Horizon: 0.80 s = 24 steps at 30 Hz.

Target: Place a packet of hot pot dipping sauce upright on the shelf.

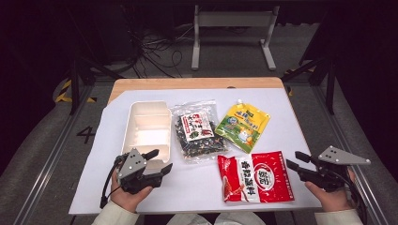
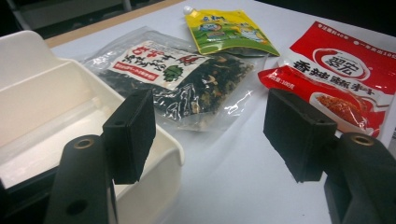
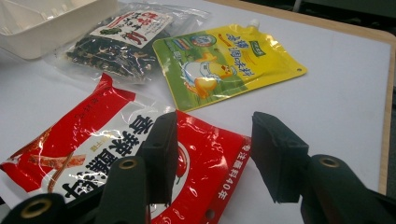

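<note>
Left gripper (image 1: 158,161): released, empty, just beside the white tray (image 1: 146,123)
Right gripper (image 1: 296,161): released, empty, at the red packet's (image 1: 257,177) right edge
Red packet: flat on the surface (image 1: 197,187), near front
Around: clear seaweed bag (image 1: 198,131), yellow spout pouch (image 1: 243,125), both behind the packet

2 packets are laid flat ahead of the fingers: a clear bag of dark dried greens (image 2: 187,79) just beyond the left gripper (image 2: 210,121) fingers, and a yellow spouted pouch (image 3: 224,65) farther beyond the right gripper (image 3: 217,149) fingers. Both are borne by a white sheet (image 1: 197,183) spread on a wooden table (image 1: 197,83).
</note>
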Available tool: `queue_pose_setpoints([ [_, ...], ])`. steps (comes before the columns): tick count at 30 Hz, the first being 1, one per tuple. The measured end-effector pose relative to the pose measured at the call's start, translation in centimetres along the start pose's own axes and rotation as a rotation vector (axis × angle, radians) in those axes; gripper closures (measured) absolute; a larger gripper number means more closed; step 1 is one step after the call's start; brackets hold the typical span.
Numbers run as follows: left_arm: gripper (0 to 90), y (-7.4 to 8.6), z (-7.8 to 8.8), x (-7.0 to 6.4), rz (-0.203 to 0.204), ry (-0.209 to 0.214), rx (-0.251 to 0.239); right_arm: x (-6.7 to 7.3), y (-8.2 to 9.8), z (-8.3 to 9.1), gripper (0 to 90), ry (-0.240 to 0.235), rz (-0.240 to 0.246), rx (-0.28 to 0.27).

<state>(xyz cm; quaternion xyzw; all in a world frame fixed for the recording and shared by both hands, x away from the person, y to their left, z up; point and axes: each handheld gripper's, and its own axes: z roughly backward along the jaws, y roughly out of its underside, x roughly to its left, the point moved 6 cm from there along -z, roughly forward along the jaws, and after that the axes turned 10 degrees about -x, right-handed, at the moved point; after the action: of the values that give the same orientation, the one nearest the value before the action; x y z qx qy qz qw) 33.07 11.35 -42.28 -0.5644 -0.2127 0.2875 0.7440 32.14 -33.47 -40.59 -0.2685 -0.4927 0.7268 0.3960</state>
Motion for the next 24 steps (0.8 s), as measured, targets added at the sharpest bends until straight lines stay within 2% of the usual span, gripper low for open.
queue_pose_setpoints([
  [8,34.6,-0.3,-1.6,-1.0,-0.020,0.068,0.045,-0.1,0.9,1.0,46.3,0.006,-0.060,0.032],
  [14,34.3,-0.6,-3.3,-1.4,-0.028,0.112,0.078,0.0,1.9,1.9,43.5,0.015,-0.095,0.068],
  [20,33.9,-0.8,-4.5,-1.8,-0.041,0.140,0.102,0.3,2.7,2.7,42.1,0.023,-0.127,0.090],
  [24,33.7,-0.9,-5.2,-2.0,-0.047,0.153,0.111,0.7,3.6,2.6,41.0,0.013,-0.150,0.128],
])
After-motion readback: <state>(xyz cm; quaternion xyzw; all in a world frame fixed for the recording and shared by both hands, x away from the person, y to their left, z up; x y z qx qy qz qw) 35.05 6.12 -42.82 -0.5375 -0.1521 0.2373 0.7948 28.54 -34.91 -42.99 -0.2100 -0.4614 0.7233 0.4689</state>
